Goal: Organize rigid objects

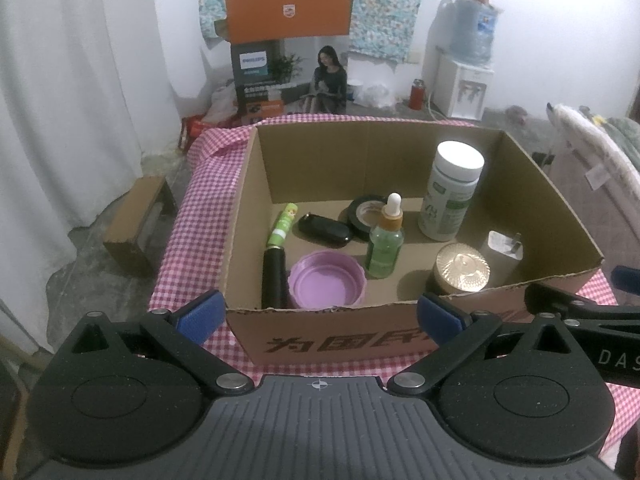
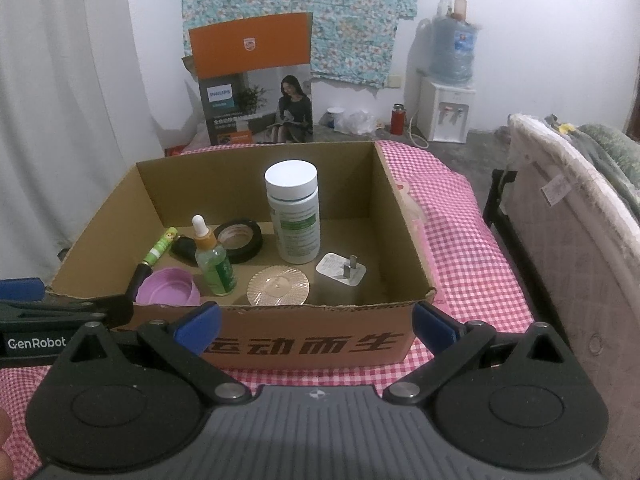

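Note:
An open cardboard box [image 1: 320, 336] [image 2: 312, 340] stands on a pink checked tablecloth. Inside are a white pill bottle [image 1: 450, 192] [image 2: 294, 212], a green dropper bottle [image 1: 385, 242] [image 2: 214, 264], a black tape roll [image 1: 366, 214] [image 2: 240, 240], a purple lid [image 1: 326, 280] [image 2: 168, 286], a gold lid [image 1: 462, 268] [image 2: 279, 286], a white plug [image 1: 502, 246] [image 2: 342, 270], a green and black pen [image 1: 278, 248] [image 2: 154, 256] and a black fob [image 1: 326, 230]. My left gripper [image 1: 318, 314] and right gripper [image 2: 316, 320] are open and empty, in front of the box's near wall.
The tablecloth [image 1: 192, 224] [image 2: 460, 240] covers the table. A Philips carton [image 1: 288, 52] [image 2: 256, 84] and a water dispenser [image 1: 466, 60] [image 2: 446, 92] stand at the back wall. A small cardboard box [image 1: 136, 224] lies on the floor at left. A padded bed edge [image 2: 572, 220] is at right.

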`<state>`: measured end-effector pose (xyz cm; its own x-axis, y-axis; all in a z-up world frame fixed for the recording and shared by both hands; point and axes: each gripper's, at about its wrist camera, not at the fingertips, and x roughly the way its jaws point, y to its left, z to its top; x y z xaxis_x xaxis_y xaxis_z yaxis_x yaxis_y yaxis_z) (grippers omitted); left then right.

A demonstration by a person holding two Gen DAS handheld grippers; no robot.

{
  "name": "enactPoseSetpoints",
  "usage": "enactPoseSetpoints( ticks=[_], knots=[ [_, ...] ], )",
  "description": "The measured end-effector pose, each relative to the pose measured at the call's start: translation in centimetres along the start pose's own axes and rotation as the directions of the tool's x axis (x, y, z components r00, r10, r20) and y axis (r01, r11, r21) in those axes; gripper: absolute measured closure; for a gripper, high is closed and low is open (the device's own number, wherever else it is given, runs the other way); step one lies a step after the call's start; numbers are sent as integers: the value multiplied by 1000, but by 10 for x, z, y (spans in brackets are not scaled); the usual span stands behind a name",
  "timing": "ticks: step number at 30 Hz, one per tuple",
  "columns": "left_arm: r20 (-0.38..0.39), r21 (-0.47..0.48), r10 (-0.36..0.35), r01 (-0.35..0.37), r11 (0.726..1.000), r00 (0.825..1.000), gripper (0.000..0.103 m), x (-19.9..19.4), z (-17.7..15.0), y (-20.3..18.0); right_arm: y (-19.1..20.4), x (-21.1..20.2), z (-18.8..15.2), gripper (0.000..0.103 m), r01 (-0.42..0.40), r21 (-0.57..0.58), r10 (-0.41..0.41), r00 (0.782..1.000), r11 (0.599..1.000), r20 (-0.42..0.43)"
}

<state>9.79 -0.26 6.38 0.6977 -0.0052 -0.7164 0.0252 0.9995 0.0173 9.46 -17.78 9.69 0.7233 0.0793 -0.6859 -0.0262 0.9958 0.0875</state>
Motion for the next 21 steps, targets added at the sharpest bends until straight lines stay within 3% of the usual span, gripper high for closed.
enactPoseSetpoints(
  ticks=[21],
  knots=[
    [6, 1, 3, -3, 1000, 1000, 1, -2, 2, 3, 0, 0, 2, 0, 1, 0, -1, 1000, 1000, -1]
  ],
)
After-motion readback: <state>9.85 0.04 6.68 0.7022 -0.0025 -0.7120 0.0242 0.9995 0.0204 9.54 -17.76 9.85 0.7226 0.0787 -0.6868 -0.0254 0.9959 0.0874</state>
